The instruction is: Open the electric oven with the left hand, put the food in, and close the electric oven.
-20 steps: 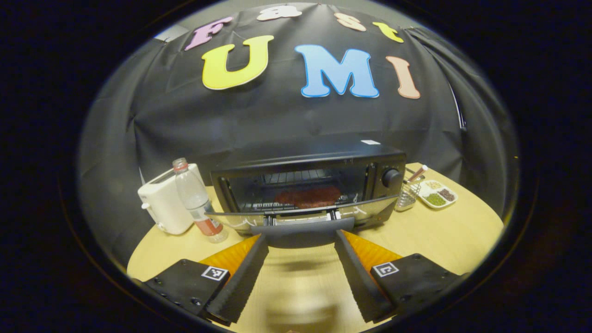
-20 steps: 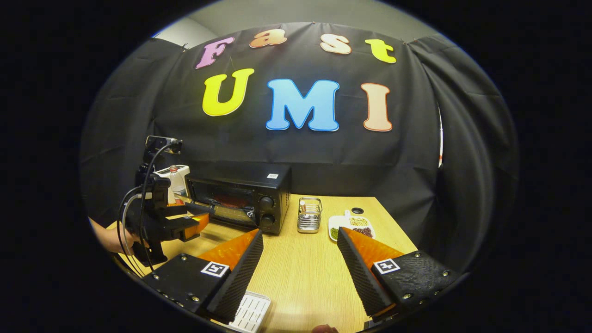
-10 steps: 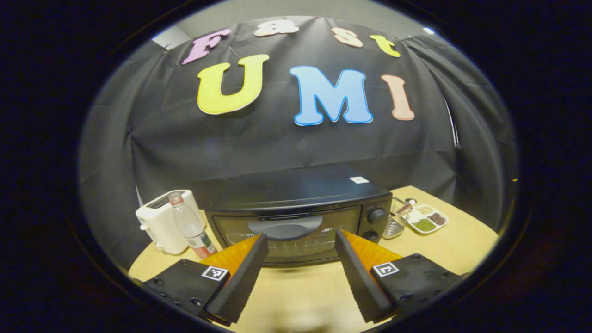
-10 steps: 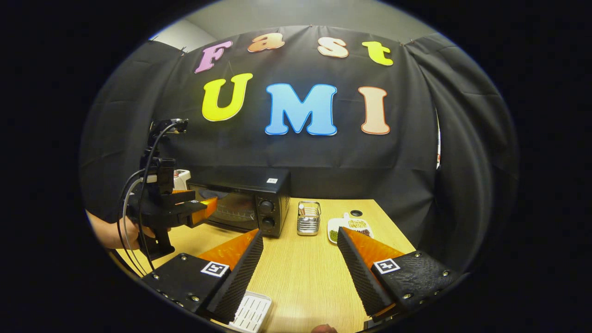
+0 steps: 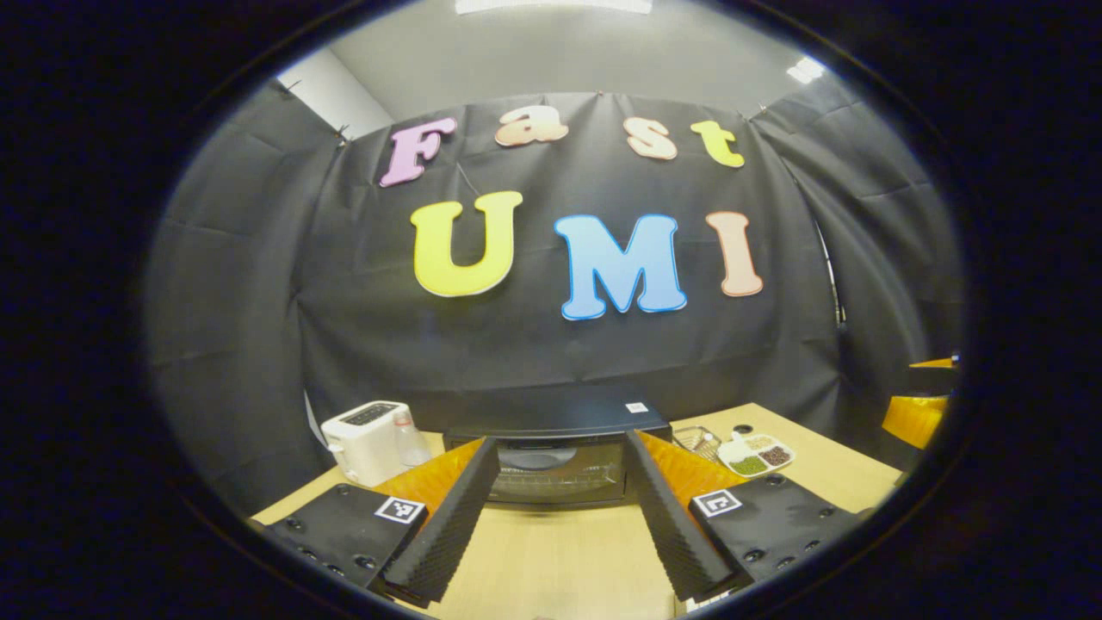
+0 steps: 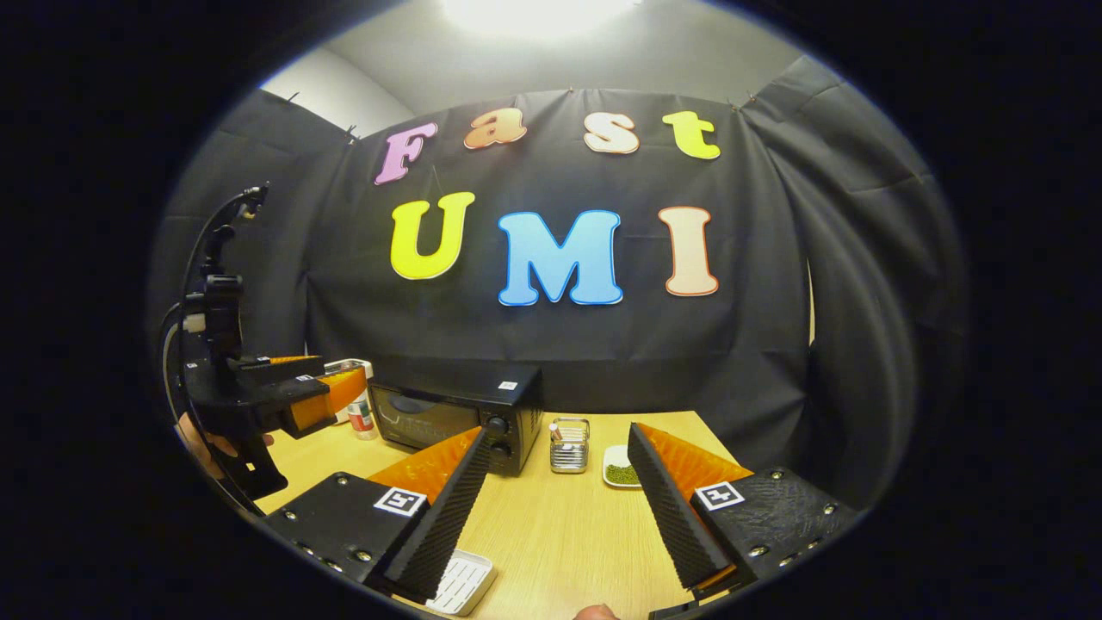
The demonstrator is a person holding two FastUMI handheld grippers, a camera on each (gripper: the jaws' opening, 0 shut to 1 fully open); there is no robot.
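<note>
Your left gripper (image 5: 555,508) hangs w/ jaws apart, nothing btwn them, well back from the oven (image 5: 558,452). Oven sits on the bench (image 6: 560,534), door shut. Right gripper (image 6: 551,508): jaws apart too, empty, over bench.

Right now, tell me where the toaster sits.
In the left gripper view the white toaster stands at the table's back left, beside a bottle, left of the oven.

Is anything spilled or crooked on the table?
Nothing stands out. The oven door is shut, the toaster, bottle and wire basket stand upright, and the snack plate sits flat.
</note>
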